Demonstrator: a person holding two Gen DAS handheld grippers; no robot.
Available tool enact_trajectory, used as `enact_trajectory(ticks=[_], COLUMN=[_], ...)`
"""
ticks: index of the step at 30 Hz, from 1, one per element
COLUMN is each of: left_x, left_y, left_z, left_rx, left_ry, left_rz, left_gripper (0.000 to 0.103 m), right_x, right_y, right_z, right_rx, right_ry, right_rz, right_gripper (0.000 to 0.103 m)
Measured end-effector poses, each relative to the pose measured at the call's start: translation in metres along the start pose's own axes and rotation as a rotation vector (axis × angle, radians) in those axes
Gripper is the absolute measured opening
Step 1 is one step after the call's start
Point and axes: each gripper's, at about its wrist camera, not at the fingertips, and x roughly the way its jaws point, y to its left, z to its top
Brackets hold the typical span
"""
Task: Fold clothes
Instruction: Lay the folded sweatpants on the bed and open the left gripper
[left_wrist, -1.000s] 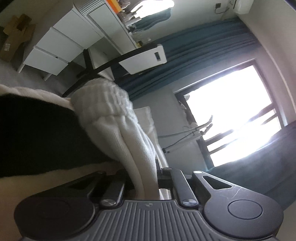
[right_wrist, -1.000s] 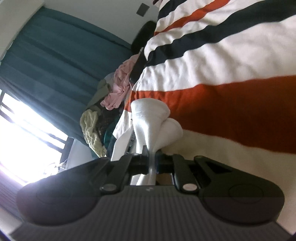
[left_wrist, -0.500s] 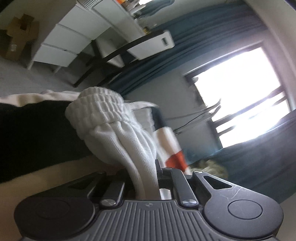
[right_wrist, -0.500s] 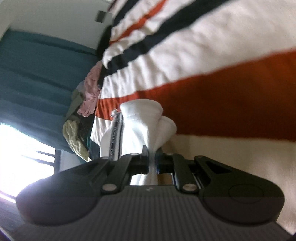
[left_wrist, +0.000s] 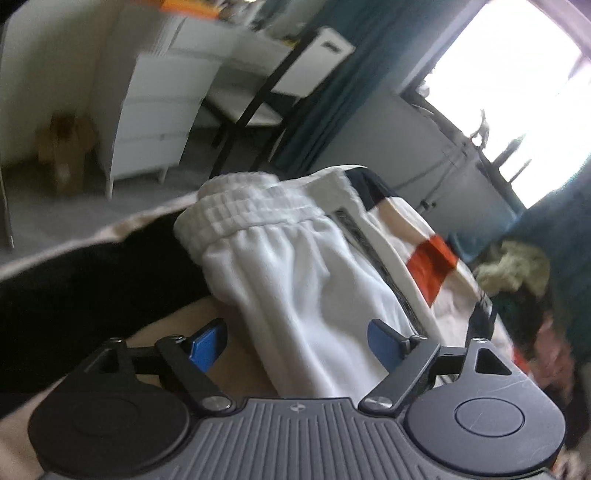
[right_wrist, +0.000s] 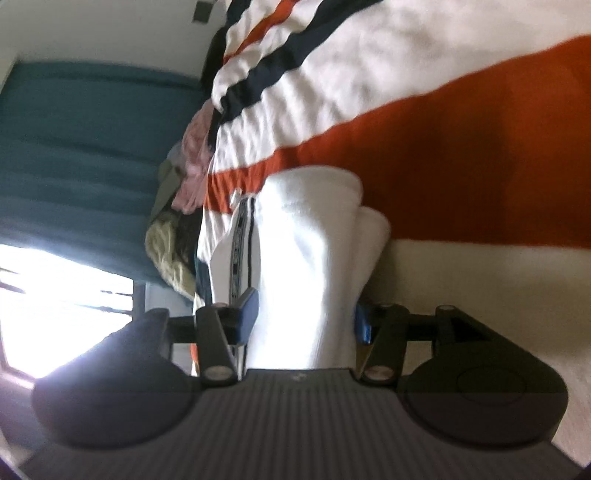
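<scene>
White garment (left_wrist: 295, 280) btwn both jaws, L and R just opened, pads clear.

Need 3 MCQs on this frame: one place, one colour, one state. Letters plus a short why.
1. Where does the white garment lie?
A on the striped blanket
B on the chair
C on the floor

2. What colour are the curtains?
A yellow
B teal
C red

3. How is the left hand-held gripper?
A shut on the garment
B out of view
C open, garment between its fingers

Key:
1 A, orange, navy and white stripes show beneath it.
2 B, teal folds hang beside the window.
3 C, both blue pads stand clear of the cloth, having just opened.
</scene>
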Motion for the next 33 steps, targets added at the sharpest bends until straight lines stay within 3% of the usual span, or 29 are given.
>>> enact_trajectory(ticks=[2, 4, 8, 10, 14, 20, 24, 27, 29, 33], left_x=[-0.016, -0.030, -0.045, -0.046, -0.034, 0.017, 0.041, 0.043, 0.043, 0.046], left_y=[-0.017, -0.036, -0.072, -0.094, -0.140, -0.177, -0.173, -0.168, -0.168, -0.170], left_z=[-0.005, -0.011, -0.034, -0.054, -0.106, -0.172, -0.194, -0.194, -0.191, -0.188], left_rx=[0.087, 0.167, 0.298, 0.370, 0.539, 0.808, 0.895, 0.882, 0.882, 0.890], left_ry=[-0.055, -0.125, -0.162, -0.148, -0.092, 0.022, 0.076, 0.093, 0.097, 0.110], left_rz=[0.009, -0.004, -0.079, -0.124, -0.212, -0.171, -0.113, -0.115, -0.115, -0.121], left_gripper=[0.087, 0.094, 0.094, 0.094, 0.094, 0.094, 0.095, 0.095, 0.095, 0.096], right_x=[0.010, 0.019, 0.028, 0.032, 0.041, 0.041, 0.038, 0.038, 0.036, 0.024], right_y=[0.005, 0.012, 0.022, 0.021, 0.012, 0.006, 0.016, 0.029, 0.039, 0.070], right_z=[0.000, 0.000, 0.002, 0.004, 0.008, 0.014, 0.013, 0.007, 0.001, -0.013], right_rx=[-0.048, -0.094, -0.128, -0.123, -0.101, -0.086, -0.137, -0.237, -0.316, -0.425], right_ry=[0.020, 0.034, 0.013, 0.002, -0.015, -0.056, -0.094, -0.112, -0.128, -0.194], right_rz=[-0.007, -0.001, 0.095, 0.119, 0.085, 0.068, 0.009, -0.082, -0.131, -0.121], right_gripper=[0.054, 0.054, 0.055, 0.055, 0.054, 0.051, 0.051, 0.023, 0.017, 0.012])
